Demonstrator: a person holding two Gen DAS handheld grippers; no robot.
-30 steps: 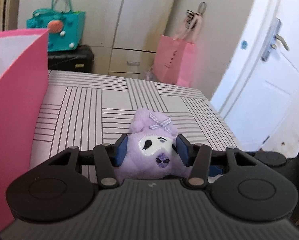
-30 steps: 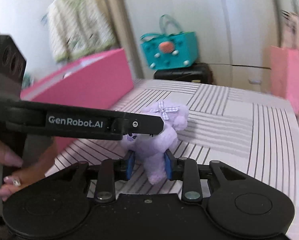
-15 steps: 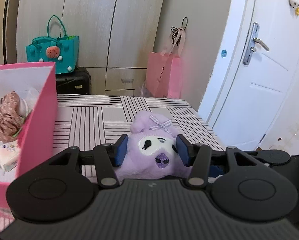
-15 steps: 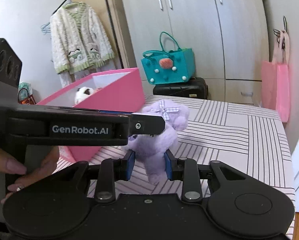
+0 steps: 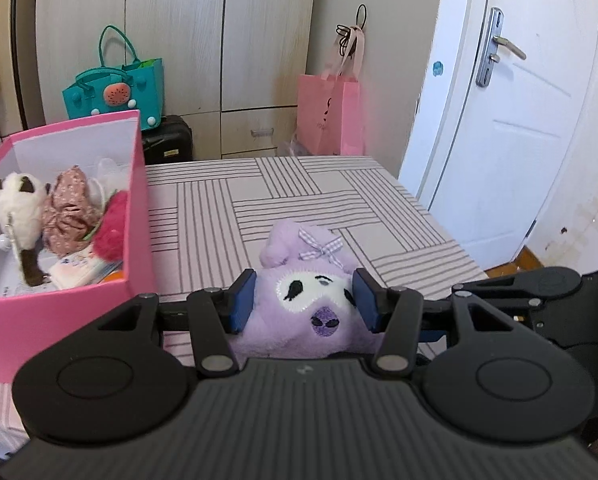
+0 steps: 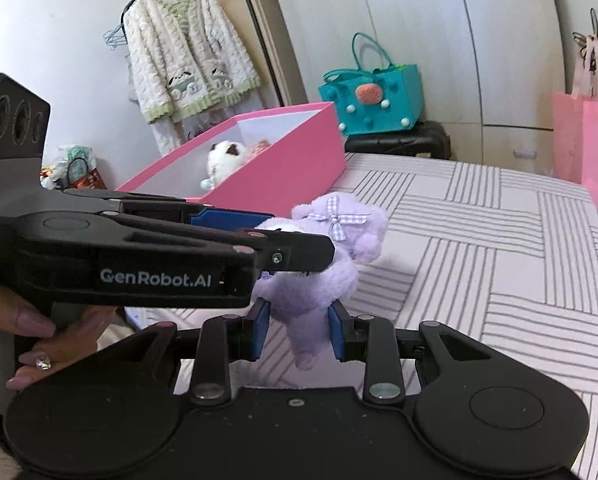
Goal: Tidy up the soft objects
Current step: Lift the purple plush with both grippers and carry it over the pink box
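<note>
A purple plush toy (image 5: 303, 300) with a checked bow is held in the air above the striped table (image 5: 299, 200). My left gripper (image 5: 303, 300) is shut on its head. My right gripper (image 6: 299, 330) is shut on its lower body (image 6: 311, 300), just below the left gripper's arm (image 6: 159, 256). A pink box (image 5: 135, 216) stands to the left; it holds a white and brown plush (image 5: 17, 208), a floral fabric piece (image 5: 69, 208) and a red fluffy item (image 5: 113, 224). The box also shows in the right wrist view (image 6: 283, 168).
A teal bag (image 5: 115, 88) sits on a black case (image 5: 167, 140) behind the table. A pink paper bag (image 5: 331, 116) hangs by the cabinets. A white door (image 5: 511, 112) is at the right. A fluffy cardigan (image 6: 187, 68) hangs at the left.
Both grippers have lifted the purple plush higher above the table. The inside of the pink box has come into view.
</note>
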